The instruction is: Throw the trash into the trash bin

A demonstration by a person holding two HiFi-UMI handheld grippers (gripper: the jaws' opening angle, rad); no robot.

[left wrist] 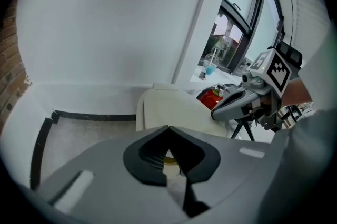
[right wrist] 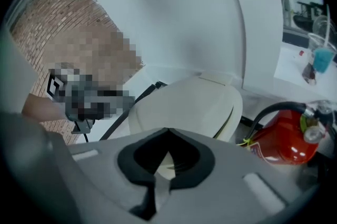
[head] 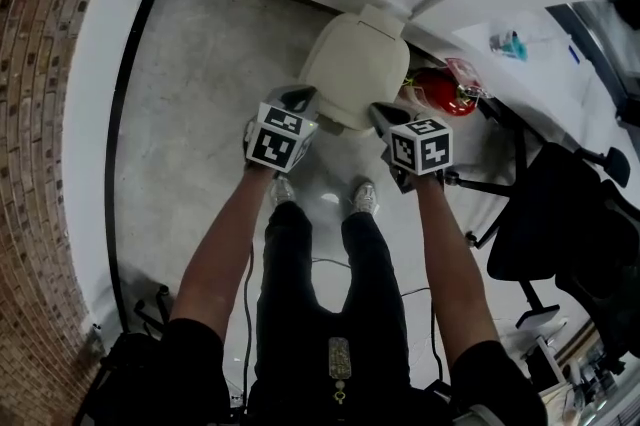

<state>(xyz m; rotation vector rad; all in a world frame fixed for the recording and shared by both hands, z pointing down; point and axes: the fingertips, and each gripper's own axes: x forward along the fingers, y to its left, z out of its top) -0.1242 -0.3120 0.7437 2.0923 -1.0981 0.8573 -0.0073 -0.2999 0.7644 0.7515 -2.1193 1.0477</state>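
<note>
A cream trash bin [head: 355,64] with its lid down stands on the floor against the white wall, just ahead of the person's feet. My left gripper [head: 298,98] hovers at the bin's near left corner, and its jaws meet at the tip [left wrist: 168,128] with no trash showing between them. My right gripper [head: 379,115] hangs by the bin's near right edge, its jaws likewise together [right wrist: 167,131]. The bin's lid [left wrist: 174,107] fills the space beyond the left jaws, and the same lid [right wrist: 195,102] lies beyond the right jaws. No piece of trash is in view.
A red fire extinguisher [head: 440,92] stands right of the bin. A black office chair [head: 560,214] is further right, below a white table [head: 545,64] with a blue cup [right wrist: 318,60]. A brick wall [head: 40,114] runs along the left. Cables lie on the floor by the feet.
</note>
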